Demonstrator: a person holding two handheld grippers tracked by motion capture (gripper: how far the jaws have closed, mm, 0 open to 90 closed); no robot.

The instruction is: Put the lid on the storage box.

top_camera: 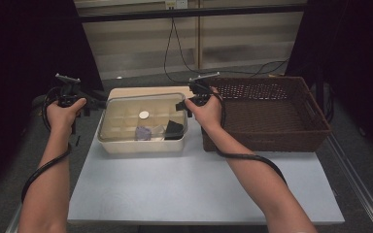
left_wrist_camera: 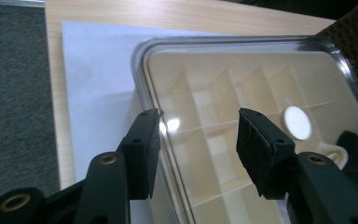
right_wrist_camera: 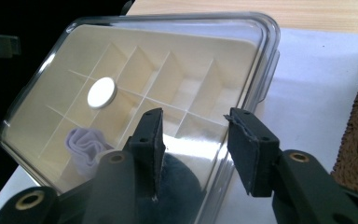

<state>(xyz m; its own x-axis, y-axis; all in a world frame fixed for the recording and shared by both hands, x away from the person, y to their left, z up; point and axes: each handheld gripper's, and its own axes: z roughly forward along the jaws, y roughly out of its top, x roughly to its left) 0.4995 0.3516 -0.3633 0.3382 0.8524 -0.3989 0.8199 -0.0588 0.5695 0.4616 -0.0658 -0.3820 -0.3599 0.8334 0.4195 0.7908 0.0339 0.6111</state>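
Pale grey tabletop (top_camera: 194,184) carries a cream compartment box (top_camera: 143,144) under a clear plastic lid (top_camera: 145,103), standing at its far left with a brown wicker basket (top_camera: 272,116) just to its right. Inside the box lie a white disc (top_camera: 144,115), a lilac crumpled item (top_camera: 142,132) and something dark (top_camera: 174,128). I judge the lid light, stiff and slippery, likely to flex or skid if pinched on its flat top, so the raised rim at each short end looks the best place to take hold, both ends together. Left gripper (left_wrist_camera: 198,135) sits at the box's left end, its fingers partly open and straddling the lid's rim without pressing on it. Right gripper (right_wrist_camera: 193,135) sits at the right end, likewise partly open, one finger over the lid and one outside the rim, nothing clamped. Both forearms reach forward from the near edge, wrists about level, hands turned inward toward the box
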